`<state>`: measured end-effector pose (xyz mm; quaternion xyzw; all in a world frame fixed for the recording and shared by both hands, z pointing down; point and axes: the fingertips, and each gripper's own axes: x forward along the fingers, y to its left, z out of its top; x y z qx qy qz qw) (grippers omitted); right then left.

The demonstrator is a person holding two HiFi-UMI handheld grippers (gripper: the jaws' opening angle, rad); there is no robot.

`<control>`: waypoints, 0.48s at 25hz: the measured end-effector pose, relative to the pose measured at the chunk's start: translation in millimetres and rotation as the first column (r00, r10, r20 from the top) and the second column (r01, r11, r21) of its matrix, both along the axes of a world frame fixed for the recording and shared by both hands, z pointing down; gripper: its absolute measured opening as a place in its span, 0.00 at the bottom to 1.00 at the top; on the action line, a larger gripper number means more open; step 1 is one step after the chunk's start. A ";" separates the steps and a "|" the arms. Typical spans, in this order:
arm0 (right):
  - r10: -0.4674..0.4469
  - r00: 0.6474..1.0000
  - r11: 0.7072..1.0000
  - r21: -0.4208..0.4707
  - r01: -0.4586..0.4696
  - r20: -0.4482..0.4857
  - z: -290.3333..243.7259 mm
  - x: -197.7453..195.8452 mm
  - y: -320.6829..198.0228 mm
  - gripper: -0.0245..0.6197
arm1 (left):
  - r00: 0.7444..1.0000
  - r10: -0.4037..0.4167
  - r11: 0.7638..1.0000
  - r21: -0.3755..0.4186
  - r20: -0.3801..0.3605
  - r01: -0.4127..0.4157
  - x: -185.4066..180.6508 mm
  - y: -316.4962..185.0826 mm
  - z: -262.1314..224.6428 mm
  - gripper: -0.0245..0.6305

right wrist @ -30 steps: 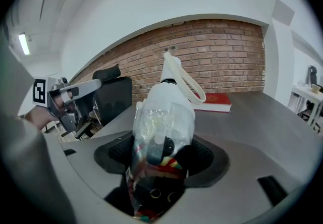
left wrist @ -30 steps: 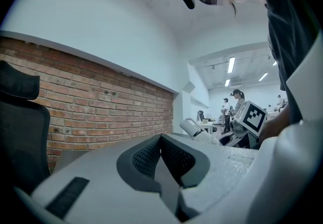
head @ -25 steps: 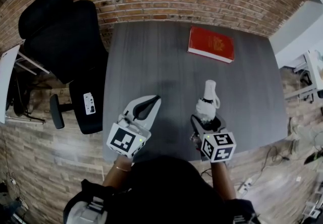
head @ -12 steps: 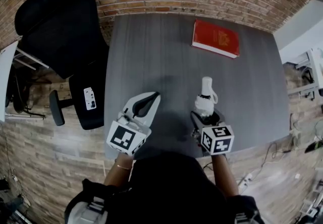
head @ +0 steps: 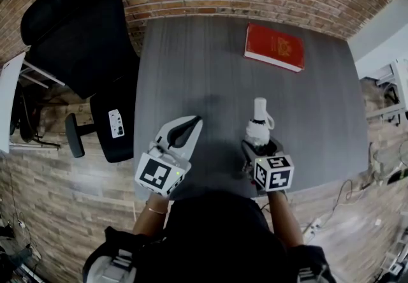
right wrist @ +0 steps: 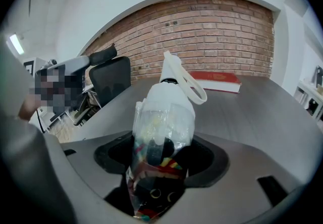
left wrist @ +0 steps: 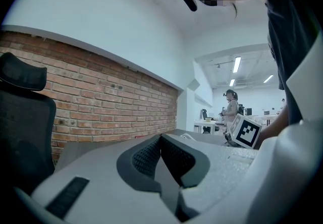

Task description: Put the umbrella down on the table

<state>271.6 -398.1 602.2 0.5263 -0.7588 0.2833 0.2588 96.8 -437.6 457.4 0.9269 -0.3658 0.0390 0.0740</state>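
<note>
Right gripper [head: 260, 146] is clamped on the folded umbrella [head: 258, 127]: its own view shows both jaws pressed against the sides of the bundle, near the canopy end. The umbrella sticks out past the jaws and away from the person, white handle [right wrist: 171, 69] at the far end, white wrist strap [right wrist: 194, 87] looping off to the right of it. A clear plastic sleeve [right wrist: 161, 122] wraps the canopy, with dark fabric and coloured stripes showing through. The gripper is pitched down over the near-right part of the grey table [head: 191, 71]. I can't tell whether the handle tip touches the top. Left gripper [head: 193, 125] sits to the left of it over the table's near edge, well apart from the umbrella, jaws closed pad to pad with nothing between them in the left gripper view. It points roughly level, toward the far side. Each gripper carries its marker cube [head: 157, 173] on the near end, above the person's forearms. A red book [head: 274, 47] lies flat at the far right of the table, clear of both tools. A black office chair [head: 76, 39] stands off the table's far-left corner. A brick wall [right wrist: 222, 36] runs along the far edge. In the left gripper view, a second person [left wrist: 231, 109] stands far off in the open office beyond.
</note>
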 end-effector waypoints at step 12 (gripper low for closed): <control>-0.034 0.999 0.997 -0.071 0.033 -0.007 23.7 -1.2 0.7 0.48 | 1.000 -0.017 1.000 -0.018 0.002 0.017 -0.7 -2.0 6.7 0.04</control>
